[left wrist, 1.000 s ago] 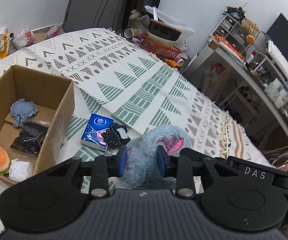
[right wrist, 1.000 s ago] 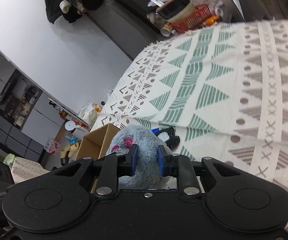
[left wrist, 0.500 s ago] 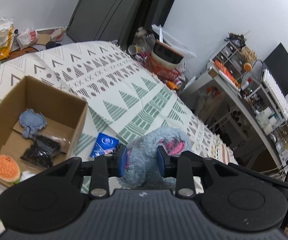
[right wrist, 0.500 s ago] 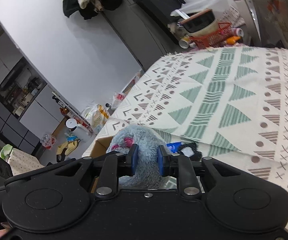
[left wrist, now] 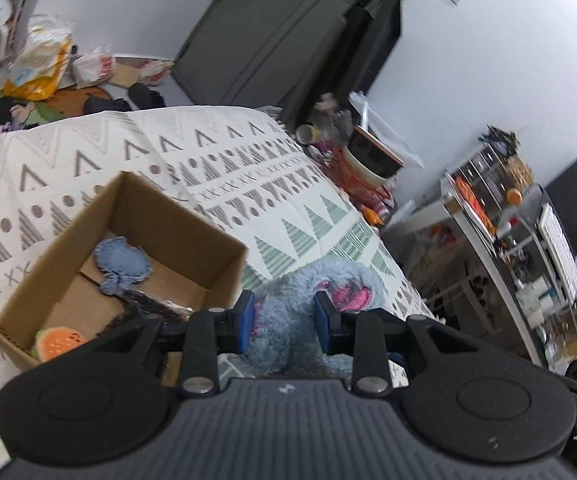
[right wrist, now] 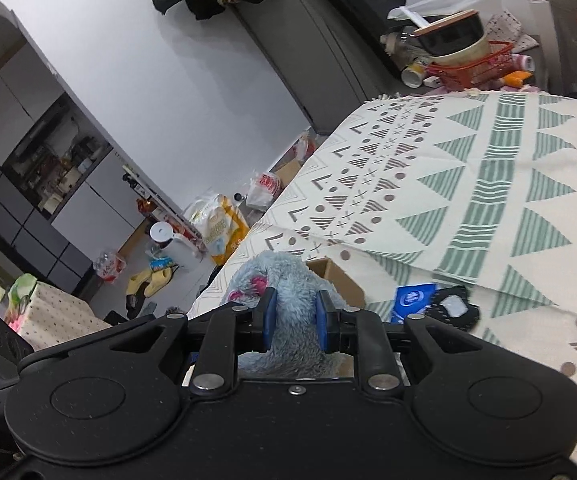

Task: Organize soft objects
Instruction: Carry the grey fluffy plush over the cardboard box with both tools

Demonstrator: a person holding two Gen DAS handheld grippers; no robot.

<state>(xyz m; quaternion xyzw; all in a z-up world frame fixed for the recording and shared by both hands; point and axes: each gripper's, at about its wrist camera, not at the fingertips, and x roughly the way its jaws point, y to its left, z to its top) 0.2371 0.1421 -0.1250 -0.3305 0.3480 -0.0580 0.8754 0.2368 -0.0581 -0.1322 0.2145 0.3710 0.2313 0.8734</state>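
Both clamped on 1 fluffy grey-blue plush toy with pink patches [left wrist: 288, 320]: left hand-held gripper [left wrist: 284, 322] and right hand-held gripper [right wrist: 294, 324], each with 2 blue pads pressed into the fur, toy held up just beside 1 open brown cardboard box [left wrist: 224, 276] on the patterned bed cover [right wrist: 488, 184]. Inside the box: 1 blue denim patch [left wrist: 122, 264], 1 orange burger-shaped toy [left wrist: 58, 344]. Beside it: 1 blue tissue pack [right wrist: 412, 300]. Compared with 0.5 s ago, lifted higher and nearer the box.

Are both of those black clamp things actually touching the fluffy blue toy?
Touching. The left wrist view shows the left gripper pads pressed into the blue plush toy; the right wrist view shows the right gripper squeezing its fur.
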